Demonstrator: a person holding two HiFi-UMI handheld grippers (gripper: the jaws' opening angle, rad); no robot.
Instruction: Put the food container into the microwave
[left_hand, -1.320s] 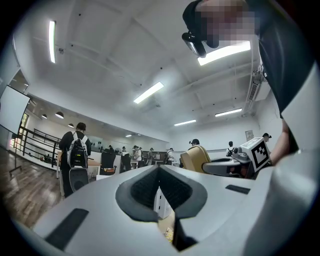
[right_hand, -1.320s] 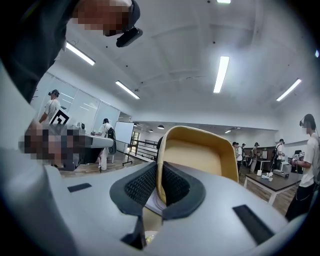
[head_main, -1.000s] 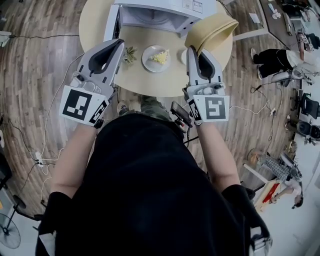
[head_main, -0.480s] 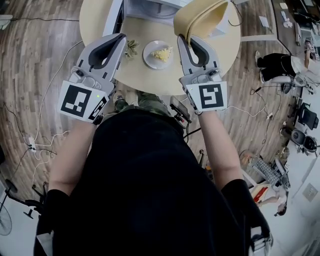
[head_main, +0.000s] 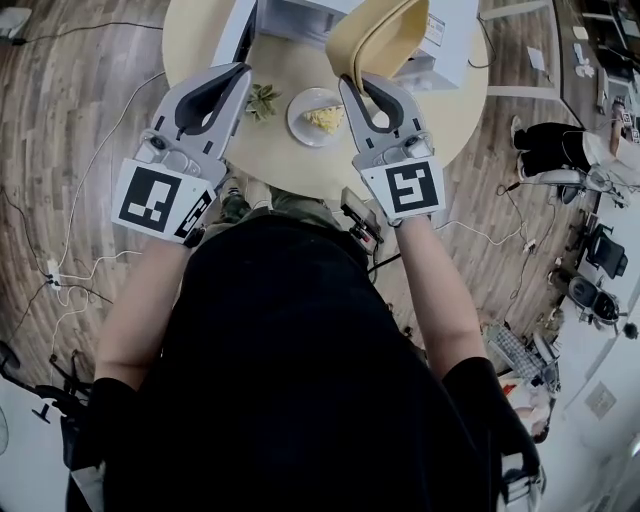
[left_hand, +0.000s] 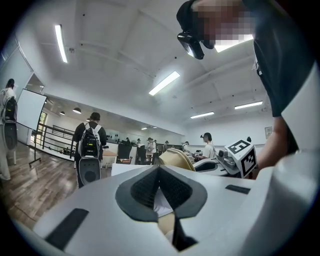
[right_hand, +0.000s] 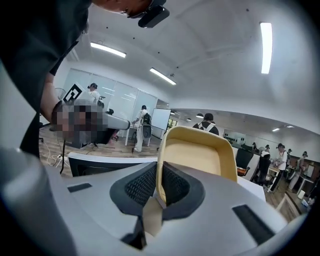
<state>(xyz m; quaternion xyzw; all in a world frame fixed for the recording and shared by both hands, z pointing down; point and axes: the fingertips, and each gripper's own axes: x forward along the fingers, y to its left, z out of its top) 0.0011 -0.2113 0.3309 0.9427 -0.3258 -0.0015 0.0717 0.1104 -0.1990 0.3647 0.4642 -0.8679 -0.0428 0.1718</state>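
- Wood floor (head_main: 70, 150) is surrounding a round table (head_main: 200, 40), and a white microwave (head_main: 300, 15) is sitting at the table's far side.
- On the table, a plate (head_main: 300, 118) is carrying a piece of yellow food (head_main: 325, 118), and a small plant (head_main: 262, 100) is lying just left of it.
- Both bare forearms are reaching forward from black sleeves, side by side, with each marker cube facing up toward the head.
- The right gripper (head_main: 352, 82) is pointing at the microwave. Its own view shows the right gripper (right_hand: 159, 182) pinching one rim wall of the yellow container (right_hand: 200, 155), with a pad on each side of it.
- The container (head_main: 385, 30) is hanging tipped on edge, clear of the table. It is sitting in front of the microwave's right part, outside it and just past the plate.
- The left gripper (head_main: 240, 72) is hovering over the table's near left, angled toward the plant and well apart from the container.
- In its own view the left gripper (left_hand: 160, 172) is showing its jaws pressed together with nothing between them.
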